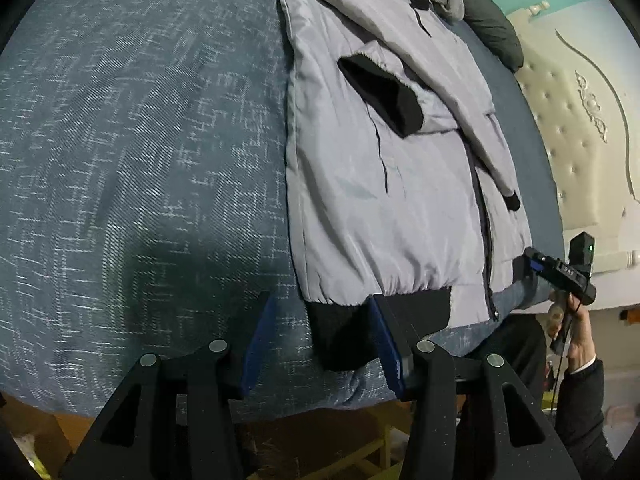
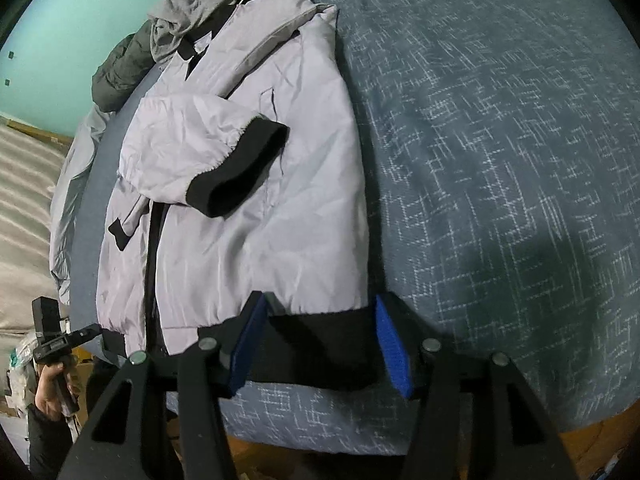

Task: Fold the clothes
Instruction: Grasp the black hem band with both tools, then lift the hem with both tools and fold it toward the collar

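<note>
Open left gripper (image 1: 320, 344) astride jacket (image 1: 384, 184) hem.

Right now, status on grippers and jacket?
Both grippers open over the black hem. Jacket flat, sleeves folded in. Nothing in the way.

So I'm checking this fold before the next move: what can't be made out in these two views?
- Jacket hood: cut off by the top edge in both views, under grey clothes.
- Far hem corner: in the left view, hidden behind the other gripper.
- Bedspread: blurred in both.
- Left gripper, right gripper: jaws apart over the hem; contact unclear.
</note>
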Tool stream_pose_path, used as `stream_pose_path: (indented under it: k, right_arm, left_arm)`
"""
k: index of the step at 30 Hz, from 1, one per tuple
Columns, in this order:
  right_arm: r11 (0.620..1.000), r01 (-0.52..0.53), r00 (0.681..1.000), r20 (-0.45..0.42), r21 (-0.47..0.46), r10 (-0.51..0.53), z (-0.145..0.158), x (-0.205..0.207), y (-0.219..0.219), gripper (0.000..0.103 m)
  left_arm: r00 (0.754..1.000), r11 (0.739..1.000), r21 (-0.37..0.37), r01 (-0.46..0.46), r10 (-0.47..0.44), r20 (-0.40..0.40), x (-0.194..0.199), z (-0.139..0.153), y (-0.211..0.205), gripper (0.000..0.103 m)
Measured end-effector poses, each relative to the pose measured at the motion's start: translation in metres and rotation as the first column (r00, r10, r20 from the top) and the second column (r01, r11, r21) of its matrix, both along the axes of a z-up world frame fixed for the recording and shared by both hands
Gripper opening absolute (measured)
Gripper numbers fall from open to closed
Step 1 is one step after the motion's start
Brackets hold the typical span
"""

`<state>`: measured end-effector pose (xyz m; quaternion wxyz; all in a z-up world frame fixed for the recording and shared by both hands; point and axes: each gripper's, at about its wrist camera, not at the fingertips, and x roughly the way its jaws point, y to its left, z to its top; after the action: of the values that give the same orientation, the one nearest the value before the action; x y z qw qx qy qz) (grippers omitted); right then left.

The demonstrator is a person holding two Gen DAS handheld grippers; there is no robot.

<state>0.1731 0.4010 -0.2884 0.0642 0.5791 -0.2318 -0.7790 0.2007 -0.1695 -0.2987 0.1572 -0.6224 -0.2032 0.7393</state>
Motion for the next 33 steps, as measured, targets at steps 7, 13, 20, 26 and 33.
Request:
stream_pose_path:
  k: [7, 13, 20, 26, 33]
  right_arm:
    - [0.998, -0.037, 0.999, -0.015, 0.056, 0.038, 0.0, 0.002, -0.014, 0.056]
    - [0.999, -0.028, 0.999, -0.021, 0.018, 0.028, 0.003, 0.008, -0.006, 0.027]
    - [0.997, -0.07, 0.995, -0.071, -0.024, 0.068, 0.034, 0.018, -0.013, 0.011]
    - [0.994, -0.093, 0.986, -0.147, -0.061, 0.084, 0.075, 0.029, -0.022, 0.01]
    - [0.985, -0.154, 0.966, -0.223, -0.077, 0.134, 0.111, 0.045, -0.042, 0.009]
  left_arm:
    - [1.0, 0.999, 0.042, -0.001, 0.002, -0.009, 0.0, -0.007, 0.005, 0.042]
    - [0.999, 0.998, 0.056, 0.018, -0.015, -0.044, 0.001, -0.002, 0.011, 0.02]
    - [0.99, 0.998, 0.041, 0.052, -0.046, -0.135, 0.01, 0.044, 0.008, 0.014]
    - [0.977, 0.996, 0.036, 0.083, -0.075, -0.2, 0.014, 0.079, 0.007, 0.013]
    - [0.957, 0.99, 0.03, 0.137, -0.125, -0.261, 0.028, 0.124, 0.01, 0.013]
